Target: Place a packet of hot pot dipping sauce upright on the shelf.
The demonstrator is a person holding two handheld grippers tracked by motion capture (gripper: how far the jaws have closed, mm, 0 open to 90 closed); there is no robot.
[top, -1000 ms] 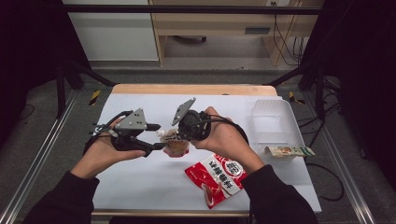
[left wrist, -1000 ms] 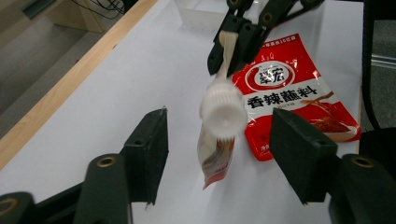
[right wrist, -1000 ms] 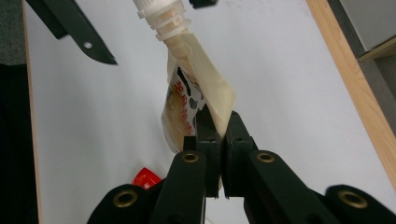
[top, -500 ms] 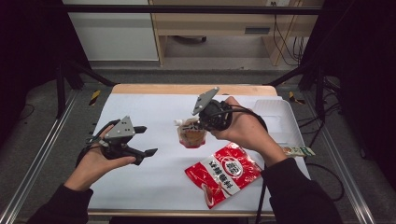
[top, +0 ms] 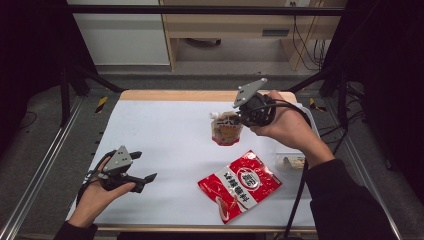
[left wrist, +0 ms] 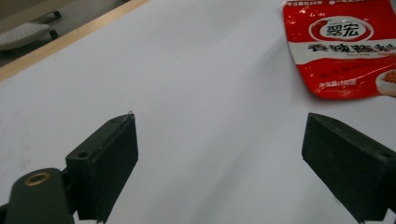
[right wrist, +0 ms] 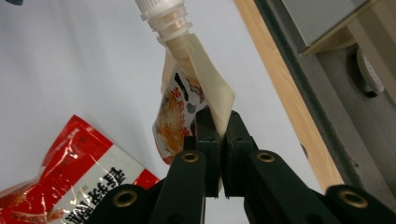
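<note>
High view, read from left to right: the left gripper (top: pixel 142 181) sits in the person's left hand (top: pixel 95 197) low over the near-left part of the white counter (top: pixel 165 135), its jaws spread wide with nothing between them. The left gripper view confirms this, with the two black jaws standing well apart over bare counter and the red sachet (left wrist: pixel 343 46) lying flat beyond the right-hand jaw. Toward the middle of the high view, that red sachet (top: pixel 241 182) rests on the near part of the counter, printed face up, well apart from the left gripper. Farther back and slightly right of centre, the spouted pouch (top: pixel 227 129) hangs above the counter, its white capped spout at its upper left and its body drooping below. The right gripper (top: pixel 239 119), carried in the person's right hand (top: pixel 286 125), is closed on the pouch's upper edge. In the right gripper view the jaws are pressed together on a pale flap of the spouted pouch (right wrist: pixel 187 107), the spout pointing away from the camera and the red sachet (right wrist: pixel 70 182) visible on the counter below at lower left. At the far right of the high view, a clear tray (top: pixel 291 161) sits near the counter's right edge, partly hidden by the right forearm.
</note>
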